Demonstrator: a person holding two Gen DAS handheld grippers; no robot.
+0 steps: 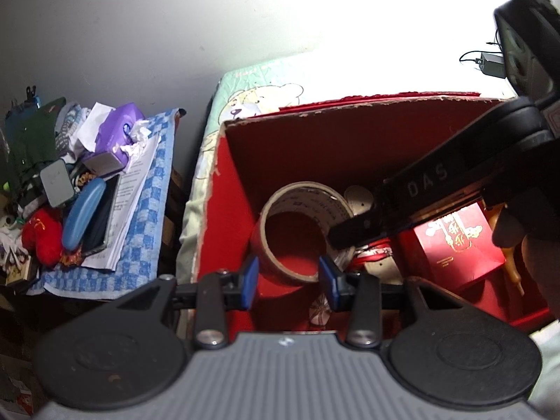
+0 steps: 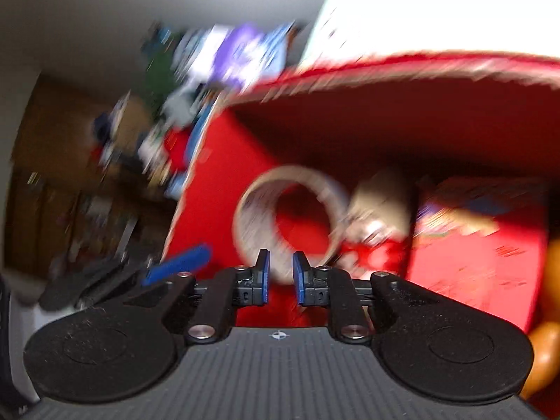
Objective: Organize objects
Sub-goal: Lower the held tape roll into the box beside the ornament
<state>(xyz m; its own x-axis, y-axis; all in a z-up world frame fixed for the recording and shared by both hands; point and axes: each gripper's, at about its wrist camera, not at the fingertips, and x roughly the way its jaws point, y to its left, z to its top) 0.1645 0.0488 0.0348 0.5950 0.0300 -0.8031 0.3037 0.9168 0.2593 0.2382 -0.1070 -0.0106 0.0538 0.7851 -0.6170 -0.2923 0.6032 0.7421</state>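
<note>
An open red box [image 1: 238, 161] stands on a bed. Inside lie a roll of tape [image 1: 301, 210], a red gift box with gold print [image 1: 458, 245] and small red and white items. My left gripper [image 1: 288, 280] is open and empty, its blue pads either side of the tape roll's near rim, just above it. My right gripper reaches into the box from the right in the left wrist view [image 1: 402, 203]. In its own blurred view the right gripper [image 2: 281, 276] has a narrow gap between its pads, nothing in it, in front of the tape roll [image 2: 290, 210].
A cluttered side table with a blue checked cloth [image 1: 147, 217] stands left of the bed, holding a purple tissue pack [image 1: 115, 133], a blue case [image 1: 82, 217], papers and a red plush [image 1: 43, 238]. An orange object [image 2: 546, 343] lies at the box's right. A bear-print sheet [image 1: 252, 94] covers the bed.
</note>
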